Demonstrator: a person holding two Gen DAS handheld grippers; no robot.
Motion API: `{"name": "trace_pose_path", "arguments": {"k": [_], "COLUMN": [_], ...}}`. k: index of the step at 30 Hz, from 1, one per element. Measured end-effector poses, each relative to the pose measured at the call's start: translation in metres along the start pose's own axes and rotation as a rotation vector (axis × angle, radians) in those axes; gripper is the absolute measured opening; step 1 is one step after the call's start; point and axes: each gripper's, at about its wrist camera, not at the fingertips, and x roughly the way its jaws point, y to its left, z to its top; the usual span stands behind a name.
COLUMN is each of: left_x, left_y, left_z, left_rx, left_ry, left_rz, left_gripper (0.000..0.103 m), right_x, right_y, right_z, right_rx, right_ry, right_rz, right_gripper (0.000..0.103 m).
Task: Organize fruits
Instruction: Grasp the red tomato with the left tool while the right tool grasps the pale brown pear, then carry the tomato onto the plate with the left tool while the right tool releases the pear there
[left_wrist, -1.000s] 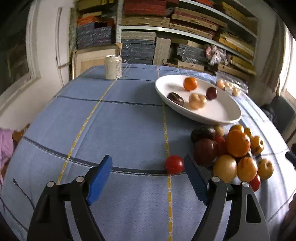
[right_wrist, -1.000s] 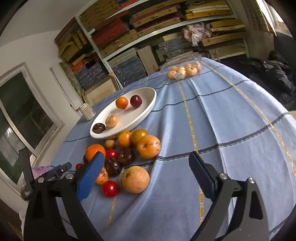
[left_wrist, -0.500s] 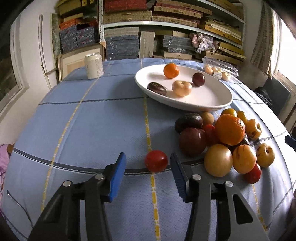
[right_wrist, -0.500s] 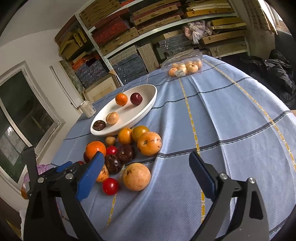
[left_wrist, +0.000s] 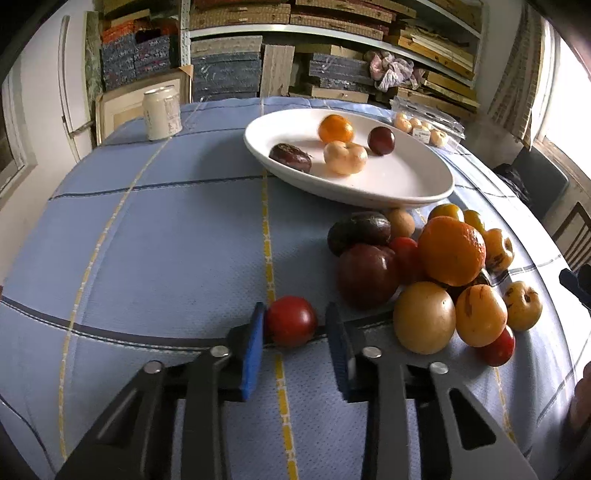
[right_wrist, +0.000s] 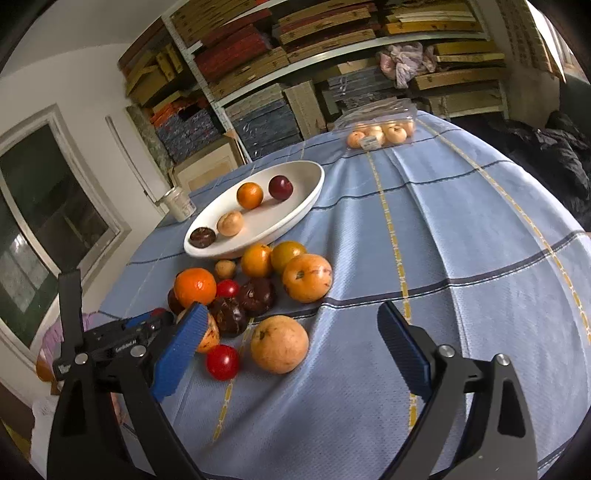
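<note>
Left gripper (left_wrist: 293, 325) fingers nearly together, pinching a small red tomato (left_wrist: 291, 320) on the blue tablecloth (left_wrist: 166, 240) at lower centre, right gripper (right_wrist: 291, 350) fingers spread wide and empty above the cloth, fruit pile (left_wrist: 436, 273) at right, white dish (left_wrist: 391, 181) of fruit behind.

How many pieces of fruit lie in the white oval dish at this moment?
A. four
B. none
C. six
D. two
A: the white oval dish holds four pieces: an orange fruit, a dark red round fruit, a pale peach-coloured fruit and a dark brown fruit; the rest lie on the tablecloth.
</note>
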Motion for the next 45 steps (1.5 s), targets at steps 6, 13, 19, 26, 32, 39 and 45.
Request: {"name": "trace_pose_path", "arguments": {"k": [6, 13, 19, 26, 32, 39, 45], "left_x": [-0.004, -0.012, -0.015, -0.015, -0.016, -0.018, -0.03], "left_y": [-0.003, 0.005, 0.001, 0.002, 0.0, 0.001, 0.01], "left_z": [0.0, -0.001, -0.002, -0.002, -0.002, -0.001, 0.047], "left_rx": [0.005, -0.024, -0.006, -0.006, -0.002, -0.015, -0.049], "left_ry": [-0.021, -0.051, -0.058, -0.059, -0.058, -0.064, -0.117], "left_rz": [-0.001, 0.016, 0.019, 0.017, 0.014, 0.007, 0.006], "left_gripper": [0.026, 0.026, 0.026, 0.026, 0.026, 0.026, 0.026], "right_x": [0.006, 0.018, 0.03, 0.048, 0.055, 0.04, 0.022], "right_y": [0.009, 0.025, 0.023, 0.03, 0.027, 0.021, 0.024], "right_z": [-0.004, -0.013, -0.014, -0.015, -0.013, -0.004, 0.05], "right_rx": [-0.057, -0.164, -0.176, -0.226, -0.221, -0.163, -0.145], "right_ry": [0.04, 0.097, 0.123, 0.164, 0.18, 0.136, 0.052], "right_rz": [0.009, -0.024, -0.071, -0.105, -0.098, -0.033, -0.032], "right_gripper": [0.091, 0.09, 0.077, 0.059, 0.045, 0.045, 0.044]}}
